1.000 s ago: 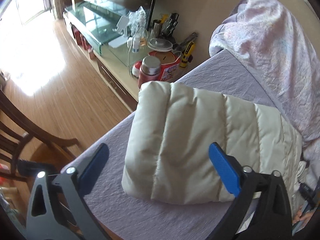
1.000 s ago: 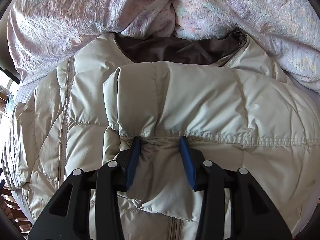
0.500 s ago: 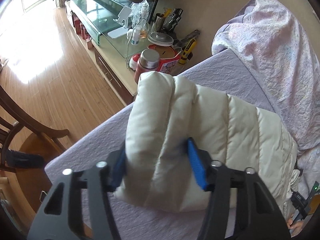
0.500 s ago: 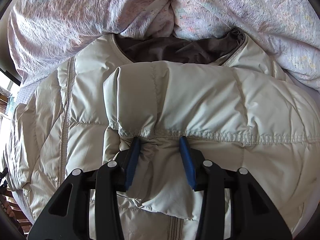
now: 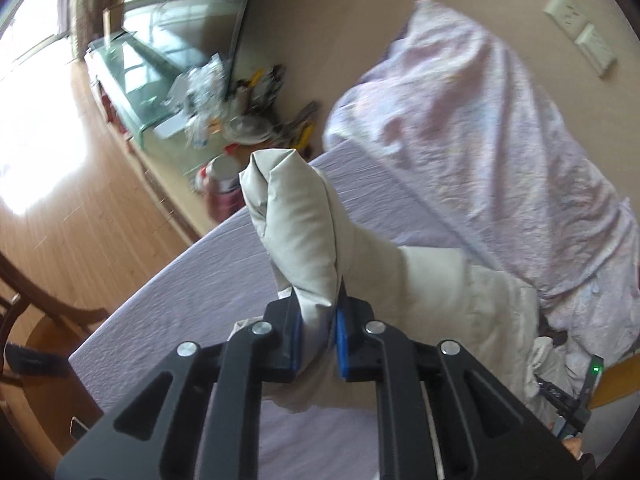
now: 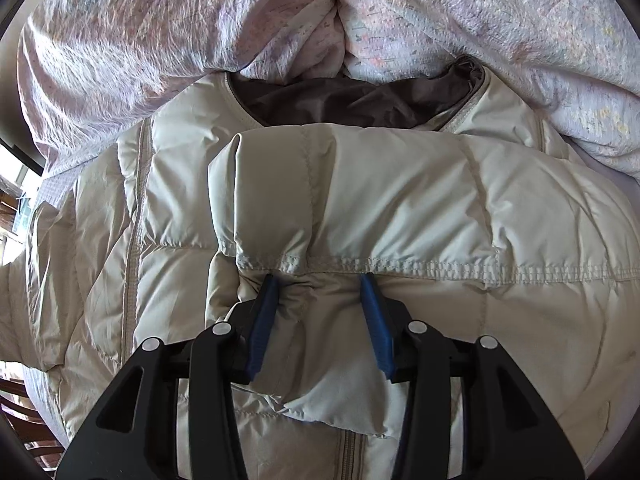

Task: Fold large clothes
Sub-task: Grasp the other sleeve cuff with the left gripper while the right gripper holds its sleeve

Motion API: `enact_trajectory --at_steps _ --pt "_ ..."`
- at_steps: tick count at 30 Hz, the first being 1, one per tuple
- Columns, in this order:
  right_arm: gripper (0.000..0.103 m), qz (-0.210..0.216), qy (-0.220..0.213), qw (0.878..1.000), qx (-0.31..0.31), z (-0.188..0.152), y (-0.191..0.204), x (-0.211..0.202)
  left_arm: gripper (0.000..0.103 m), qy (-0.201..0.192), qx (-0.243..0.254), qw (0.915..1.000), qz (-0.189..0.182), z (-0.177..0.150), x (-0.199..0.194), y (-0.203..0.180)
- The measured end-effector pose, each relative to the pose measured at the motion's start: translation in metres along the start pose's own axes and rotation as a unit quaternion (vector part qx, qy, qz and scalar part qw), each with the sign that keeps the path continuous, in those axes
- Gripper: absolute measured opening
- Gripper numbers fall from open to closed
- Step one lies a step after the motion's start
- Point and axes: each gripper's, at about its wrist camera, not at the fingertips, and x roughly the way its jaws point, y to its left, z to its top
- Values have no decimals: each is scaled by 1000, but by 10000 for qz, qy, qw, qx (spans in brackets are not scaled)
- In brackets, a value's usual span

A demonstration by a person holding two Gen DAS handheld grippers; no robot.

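Left tongs [image 5: 317, 334] pinching lifted jacket sleeve [image 5: 298, 224], right tongs [image 6: 319, 322] clamped on folded jacket [image 6: 400, 200] cuff.

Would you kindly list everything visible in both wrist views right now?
puffer jacket: one, cream with a brown lining, on the bed; a sleeve lies folded across its front.
other jacket sleeve: one, cream, lifted above the bed.
bed sheet: one, lilac.
duvet: one, pale pink, bunched at the bed's far side.
glass TV stand: one, along the wall, cluttered and blurred.
wooden chair: one, dark brown, beside the bed.
left gripper: black, blue pads, clamping the lifted sleeve.
right gripper: black, blue pads, pinching the folded sleeve.
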Motion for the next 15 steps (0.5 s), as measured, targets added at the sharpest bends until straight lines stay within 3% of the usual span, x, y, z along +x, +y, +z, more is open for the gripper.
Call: enact_trajectory --at_steps 7,11,15 --pt "69 216 -133 9996 122 -13 -18 -22 13 -109 650 9934 -944 5 -22 -107" --pt "80 234 -238 9994 45 -24 -32 -41 13 -25 1192 9827 -1417 -11 -25 -180" --pt "83 108 -292 9995 92 -36 -52 -54 13 102 1663 9706 -1735 -32 -21 -237"
